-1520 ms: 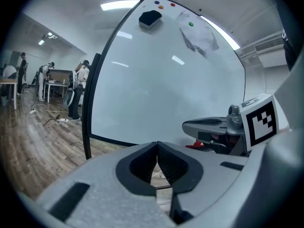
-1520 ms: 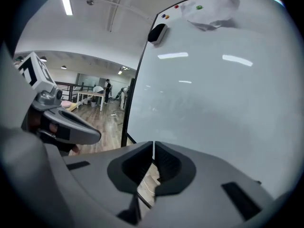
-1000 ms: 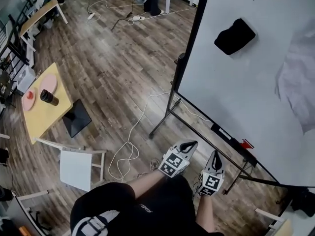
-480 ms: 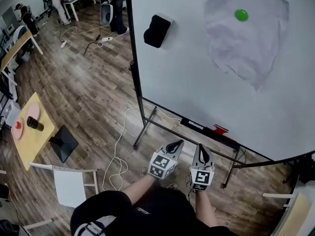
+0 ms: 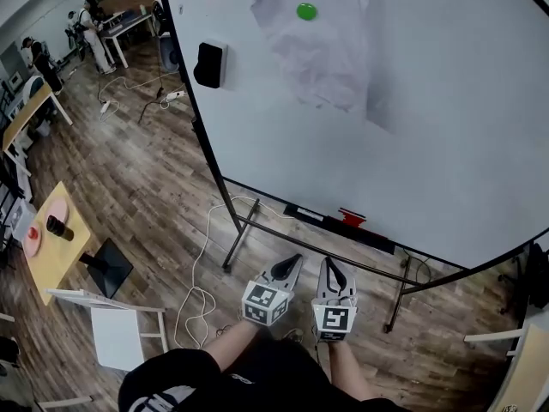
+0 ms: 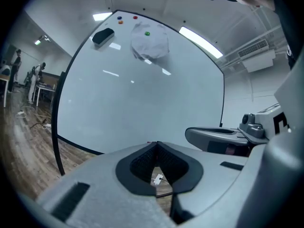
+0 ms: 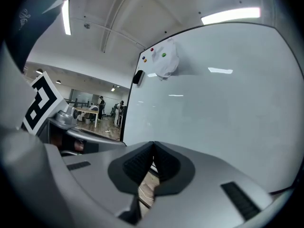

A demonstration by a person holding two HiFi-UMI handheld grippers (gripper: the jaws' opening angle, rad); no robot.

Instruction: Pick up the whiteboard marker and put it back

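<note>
Head view showed you facing the whiteboard (image 5: 429, 127), with both tongs held low in front of you, side by side and near each other. Your left tongs (image 5: 290, 264) were closed tip to tip with nothing between them; the left gripper view showed the dark pads (image 6: 141, 163) meeting at a point. Your right tongs (image 5: 331, 266) were closed just as tightly and were empty too, which the right gripper view bore out.

The whiteboard marker (image 5: 352, 219), a small red shape, lay on the board's tray (image 5: 377, 239), beyond the tongs and apart from both. It was too small to show which way its cap pointed.

Higher on the board, a black eraser (image 5: 208, 64) clung near the left edge, and a green magnet (image 5: 306, 11) pinned a crumpled sheet of paper (image 5: 322, 54). A white cable (image 5: 202, 260) trailed over the wooden floor (image 5: 129, 170). Well off to your left stood a small yellow counter (image 5: 60, 264) carrying a pink plate (image 5: 53, 215) and a dark cup (image 5: 58, 227).
</note>
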